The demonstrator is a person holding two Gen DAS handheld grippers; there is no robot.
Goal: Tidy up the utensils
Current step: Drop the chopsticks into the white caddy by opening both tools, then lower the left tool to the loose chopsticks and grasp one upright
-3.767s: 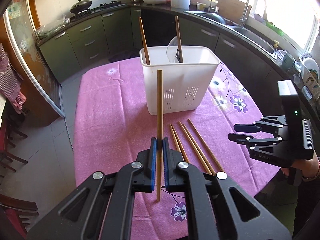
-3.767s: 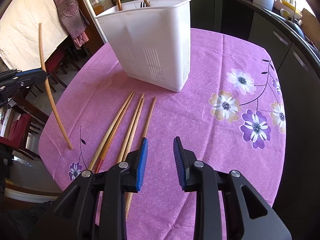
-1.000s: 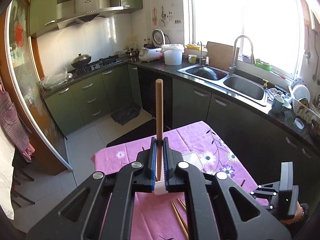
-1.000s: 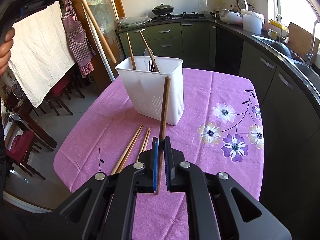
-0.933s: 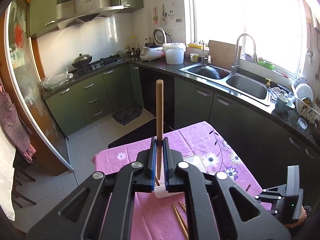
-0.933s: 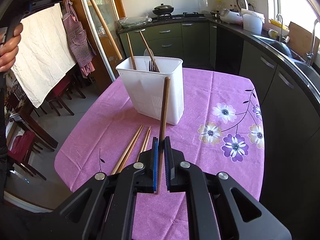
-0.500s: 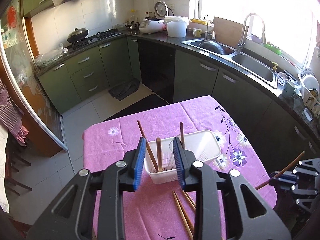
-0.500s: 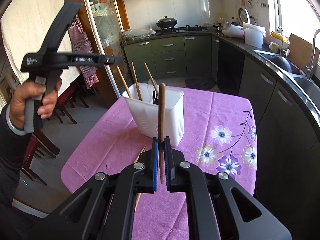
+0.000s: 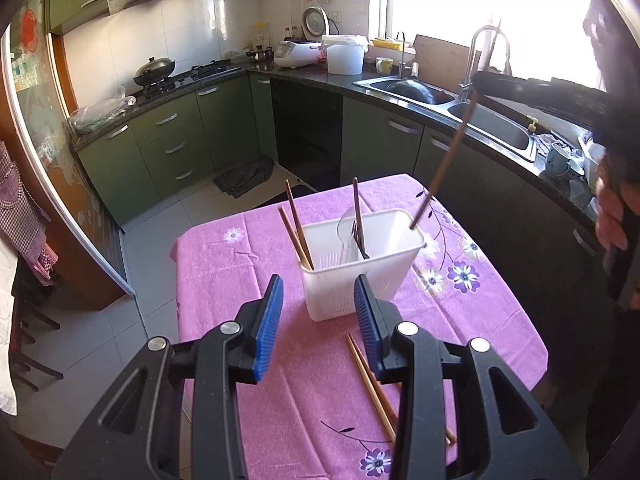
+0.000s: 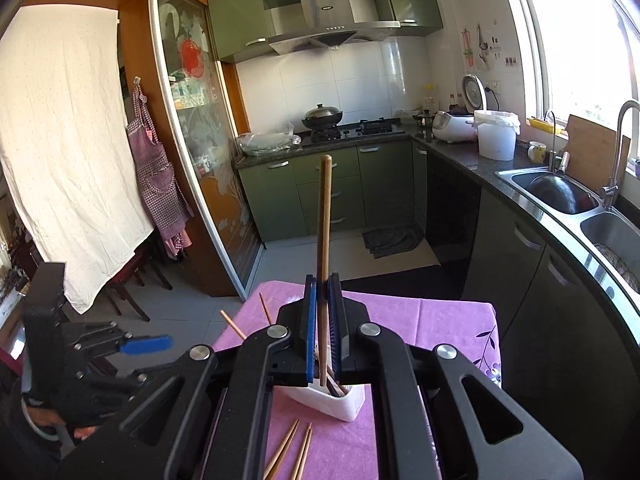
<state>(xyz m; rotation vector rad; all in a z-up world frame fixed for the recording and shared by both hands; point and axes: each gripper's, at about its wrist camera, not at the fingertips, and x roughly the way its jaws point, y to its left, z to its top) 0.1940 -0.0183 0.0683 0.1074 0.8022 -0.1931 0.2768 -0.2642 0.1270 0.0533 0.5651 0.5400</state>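
A white utensil holder [image 9: 360,276] stands on the pink flowered tablecloth [image 9: 224,292]. It holds several chopsticks, a fork and a clear spoon. My left gripper [image 9: 318,320] is open and empty, above the table just in front of the holder. My right gripper [image 10: 323,332] is shut on a wooden chopstick [image 10: 324,216], held upright over the holder [image 10: 340,400]. In the left wrist view that chopstick [image 9: 452,152] slants down with its tip at the holder's right rim. Loose chopsticks [image 9: 372,388] lie on the cloth in front of the holder.
Green kitchen cabinets and a dark counter [image 9: 304,76] run behind the table, with a sink [image 9: 492,124] at the right. A glass sliding door [image 10: 196,160] and chairs stand at the left. The table edge [image 9: 536,364] drops off at the right.
My left gripper has let its chopstick go into the holder and opened. My right gripper has lifted its chopstick from the table and brought it over the holder's right side.
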